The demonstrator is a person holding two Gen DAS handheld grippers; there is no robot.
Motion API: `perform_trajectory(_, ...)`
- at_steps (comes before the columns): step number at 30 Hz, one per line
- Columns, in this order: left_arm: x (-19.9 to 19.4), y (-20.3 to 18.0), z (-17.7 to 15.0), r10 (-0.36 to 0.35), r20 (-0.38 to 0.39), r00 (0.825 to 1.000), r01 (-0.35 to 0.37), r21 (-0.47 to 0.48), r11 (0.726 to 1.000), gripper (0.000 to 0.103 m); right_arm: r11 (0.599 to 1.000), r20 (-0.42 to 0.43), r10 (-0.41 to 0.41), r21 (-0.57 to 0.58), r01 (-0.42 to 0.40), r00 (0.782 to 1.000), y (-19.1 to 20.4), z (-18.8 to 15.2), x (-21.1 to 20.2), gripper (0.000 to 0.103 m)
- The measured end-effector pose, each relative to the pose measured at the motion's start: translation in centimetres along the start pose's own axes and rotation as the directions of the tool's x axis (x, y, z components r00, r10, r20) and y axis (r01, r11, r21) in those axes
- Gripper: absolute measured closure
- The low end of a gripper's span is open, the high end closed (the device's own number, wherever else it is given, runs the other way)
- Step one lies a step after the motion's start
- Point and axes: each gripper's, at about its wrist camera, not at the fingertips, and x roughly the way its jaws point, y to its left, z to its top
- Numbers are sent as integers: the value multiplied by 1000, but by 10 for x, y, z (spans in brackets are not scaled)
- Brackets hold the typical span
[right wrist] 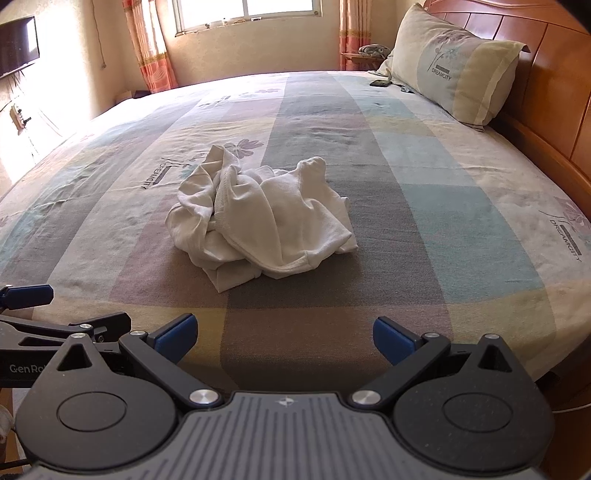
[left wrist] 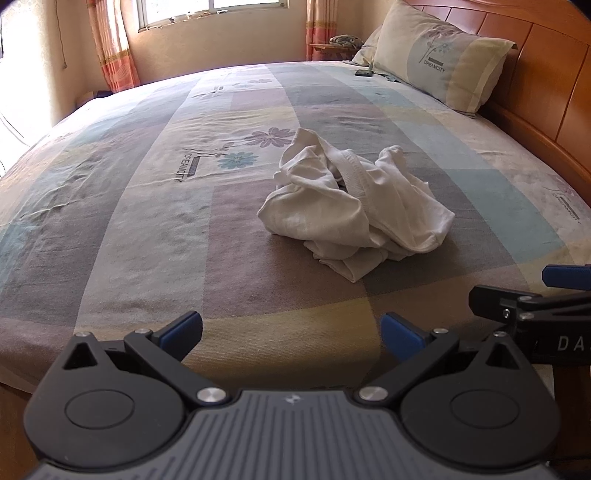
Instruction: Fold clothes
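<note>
White garment (left wrist: 354, 206) — that's my target, and it's a crumpled heap right now, bunched up near the middle of the bed (left wrist: 147, 229), nothing flat about it. From my left wrist view I can see a ribbed hem or neckline curling across the top of the pile, with folds tumbling down toward me and one corner poking out at the near edge. In the right wrist view the same heap (right wrist: 262, 218) sits a little left of centre, resting on the darker squares of the patchwork sheet.

Around it, the sheet is a check of grey, blue, cream and mauve blocks with printed flowers and "DREAMCITY" lettering just behind the pile. It's lightly wrinkled on the left side.

Now my tools. The left gripper (left wrist: 291, 334) hangs over the near edge of the bed, jaws spread wide, blue pads facing each other with nothing between them — well short of the garment. The right gripper (right wrist: 284, 334) is the same story: wide apart, empty, near the bed's edge. Each one shows up at the side of the other's view, so they're side by side.

Further out, a pillow (left wrist: 443, 62) leans against the wooden headboard (left wrist: 546, 85) on the right, with a small dark phone-like object (left wrist: 364, 73) lying beside it. At the far wall, a window (right wrist: 247, 14) with orange curtains (right wrist: 147, 44).
</note>
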Motion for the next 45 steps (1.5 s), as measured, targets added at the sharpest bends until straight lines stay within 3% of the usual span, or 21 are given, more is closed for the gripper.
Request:
perform_trajectory(20,9,17,5,-8,19,1000,10,-66,998,1,998,-9,5,-66,-5,1000,15,15,8,0)
perform_trajectory(27,33,15,30,-24,-10,1000,23,-45,999,1,998,-40,8,-63,-11,999,9,34,30,0)
perform_trajectory(35,59,12,71,-37,0,999,37,-12,999,1,998,-75,-52,-48,48,996,-18,48,64,0)
perform_trajectory(45,101,4,110,-39,-7,999,39,16,999,1,1000,-173,-18,-3,17,985,-30,49,108,0)
